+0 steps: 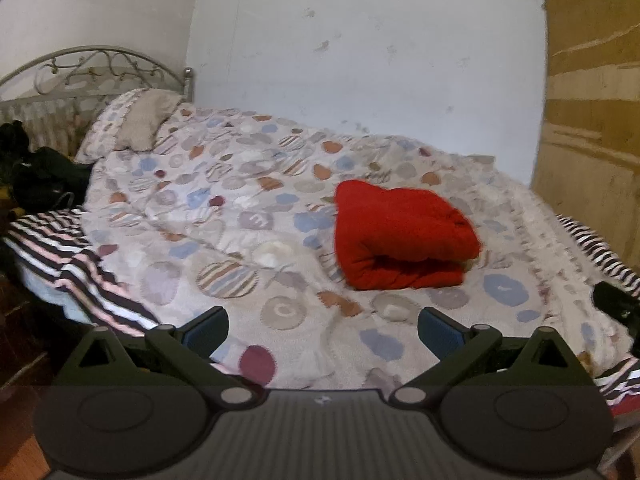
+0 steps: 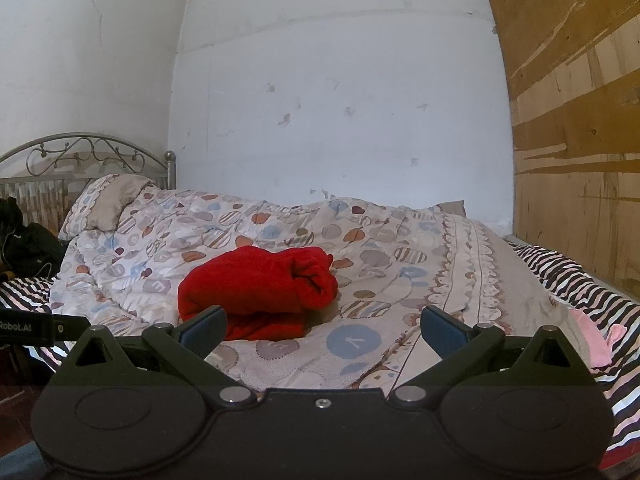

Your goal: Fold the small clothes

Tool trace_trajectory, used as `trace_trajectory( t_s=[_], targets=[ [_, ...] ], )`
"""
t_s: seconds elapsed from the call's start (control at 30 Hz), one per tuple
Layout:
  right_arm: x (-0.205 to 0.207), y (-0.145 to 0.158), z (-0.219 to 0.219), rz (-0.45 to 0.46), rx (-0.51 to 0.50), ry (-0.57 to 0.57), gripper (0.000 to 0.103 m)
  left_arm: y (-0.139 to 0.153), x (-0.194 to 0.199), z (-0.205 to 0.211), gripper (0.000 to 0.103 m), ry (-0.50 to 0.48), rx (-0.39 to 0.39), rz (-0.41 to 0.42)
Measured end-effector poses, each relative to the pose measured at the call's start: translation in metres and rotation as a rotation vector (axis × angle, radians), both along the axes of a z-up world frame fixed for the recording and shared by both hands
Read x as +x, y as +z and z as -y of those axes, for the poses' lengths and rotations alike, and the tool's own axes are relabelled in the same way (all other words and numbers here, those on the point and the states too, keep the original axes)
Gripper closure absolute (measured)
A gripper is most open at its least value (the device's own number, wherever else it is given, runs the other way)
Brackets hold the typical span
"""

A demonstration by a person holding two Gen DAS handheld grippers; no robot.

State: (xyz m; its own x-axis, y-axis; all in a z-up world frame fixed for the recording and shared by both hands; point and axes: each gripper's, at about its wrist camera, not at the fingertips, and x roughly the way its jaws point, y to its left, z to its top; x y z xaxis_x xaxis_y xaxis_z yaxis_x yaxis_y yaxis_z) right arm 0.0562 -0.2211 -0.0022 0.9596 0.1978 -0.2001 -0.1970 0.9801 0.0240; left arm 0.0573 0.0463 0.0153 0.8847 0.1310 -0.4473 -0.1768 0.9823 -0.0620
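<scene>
A red garment (image 1: 400,236) lies folded into a thick bundle on the patterned quilt (image 1: 248,216), right of centre in the left wrist view. In the right wrist view the same red garment (image 2: 260,288) sits left of centre on the quilt (image 2: 360,340). My left gripper (image 1: 323,328) is open, held short of the bundle and above the quilt, nothing between its fingers. My right gripper (image 2: 324,326) is open too, just in front of the bundle and to its right, holding nothing.
A pink cloth (image 2: 592,340) lies at the bed's right edge on the striped sheet (image 2: 560,276). A pillow (image 1: 136,124) and metal headboard (image 1: 92,60) stand at the far left. Dark bags (image 1: 36,172) sit beside the bed. A wooden panel (image 2: 576,140) rises on the right.
</scene>
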Motion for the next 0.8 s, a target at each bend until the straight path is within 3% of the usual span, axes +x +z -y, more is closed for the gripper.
trace_trajectory(
  t_s=[0.27,0.8],
  targets=[
    [0.0007,0.0000,-0.0007,-0.001,-0.002,0.000,0.000,-0.0025,0.0032,0.0068,0.000,0.016,0.034,-0.032],
    [-0.0009,-0.0010,-0.0022,-0.002,-0.007,0.003,0.000,-0.0024,0.0021,0.0081,0.000,0.005,0.026,-0.027]
  ],
)
